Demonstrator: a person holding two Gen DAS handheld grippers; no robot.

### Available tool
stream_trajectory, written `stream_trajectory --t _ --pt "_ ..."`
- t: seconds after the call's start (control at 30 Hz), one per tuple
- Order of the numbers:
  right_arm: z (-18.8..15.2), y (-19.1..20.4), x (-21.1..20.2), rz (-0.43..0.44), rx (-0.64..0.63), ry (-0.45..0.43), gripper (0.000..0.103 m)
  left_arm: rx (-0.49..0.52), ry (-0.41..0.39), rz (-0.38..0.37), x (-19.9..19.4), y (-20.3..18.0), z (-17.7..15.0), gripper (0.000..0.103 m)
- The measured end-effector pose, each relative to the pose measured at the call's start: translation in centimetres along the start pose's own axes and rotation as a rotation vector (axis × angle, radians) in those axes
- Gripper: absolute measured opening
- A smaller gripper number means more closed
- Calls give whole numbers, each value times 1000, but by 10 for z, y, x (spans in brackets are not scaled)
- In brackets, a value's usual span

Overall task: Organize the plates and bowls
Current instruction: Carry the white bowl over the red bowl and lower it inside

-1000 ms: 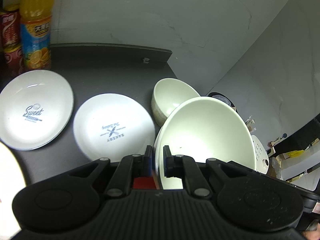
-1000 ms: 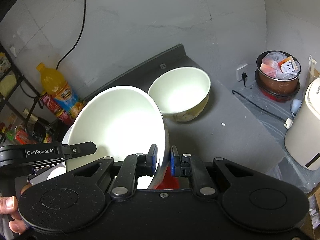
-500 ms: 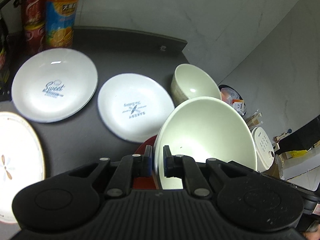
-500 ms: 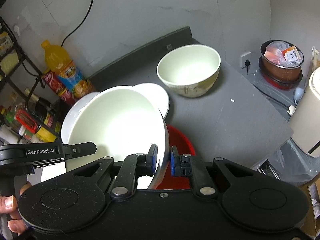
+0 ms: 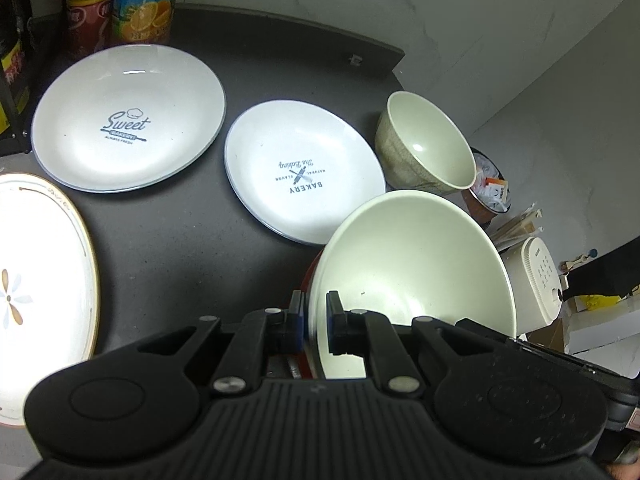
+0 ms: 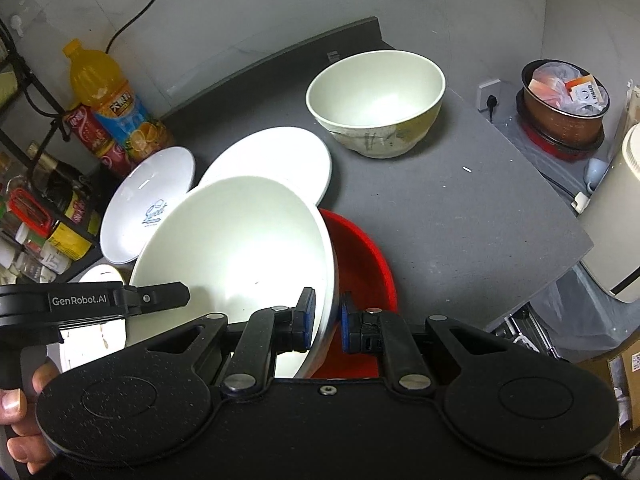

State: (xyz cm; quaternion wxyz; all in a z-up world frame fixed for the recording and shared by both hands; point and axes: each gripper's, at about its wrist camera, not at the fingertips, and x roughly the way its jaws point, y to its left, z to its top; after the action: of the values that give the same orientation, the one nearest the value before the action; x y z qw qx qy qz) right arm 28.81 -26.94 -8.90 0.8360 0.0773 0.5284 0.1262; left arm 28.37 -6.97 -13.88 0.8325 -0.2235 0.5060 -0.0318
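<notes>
— Bench (image 5: 192, 236): what lies on it?

— Oval plate (image 5: 44, 292) at the left edge, Sweet plate (image 5: 128, 120) near the juice bottle (image 6: 108, 100), Bakery plate (image 5: 300, 168) beside it, and a small bowl (image 6: 376, 104) at the far right corner. Red bowl (image 6: 360, 252) sits at the near edge.

— And the big bowl (image 6: 240, 248)?

— Tilted above the red bowl, held at two places on its rim. Left gripper (image 5: 316, 320) has its fingers closed narrow on the rim; right gripper (image 6: 326, 320) clamps the rim the same way, one finger inside, one outside.

— Beyond the bench?

— A rice cooker (image 5: 536, 280) and a bin (image 6: 564, 108) on the floor.
</notes>
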Motion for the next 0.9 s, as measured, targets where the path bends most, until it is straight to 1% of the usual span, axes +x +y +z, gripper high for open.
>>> stream_trajectory --t 0.13,0.3,0.43,0.67,0.9 --pt "-1 -5 0 -19 0 11 13 32 3 1 5 -7 3 9" --pt "-5 -8 6 -32 1 32 13 33 34 1 15 -10 0 9" --pt "-6 -8 13 -43 -25 46 13 30 59 23 25 -9 -4 9" --pt "-5 -11 15 -38 -8 55 12 37 70 52 28 -15 -5 10" --pt "-5 -16 19 -21 16 50 9 5 104 69 24 -17 -2 18"
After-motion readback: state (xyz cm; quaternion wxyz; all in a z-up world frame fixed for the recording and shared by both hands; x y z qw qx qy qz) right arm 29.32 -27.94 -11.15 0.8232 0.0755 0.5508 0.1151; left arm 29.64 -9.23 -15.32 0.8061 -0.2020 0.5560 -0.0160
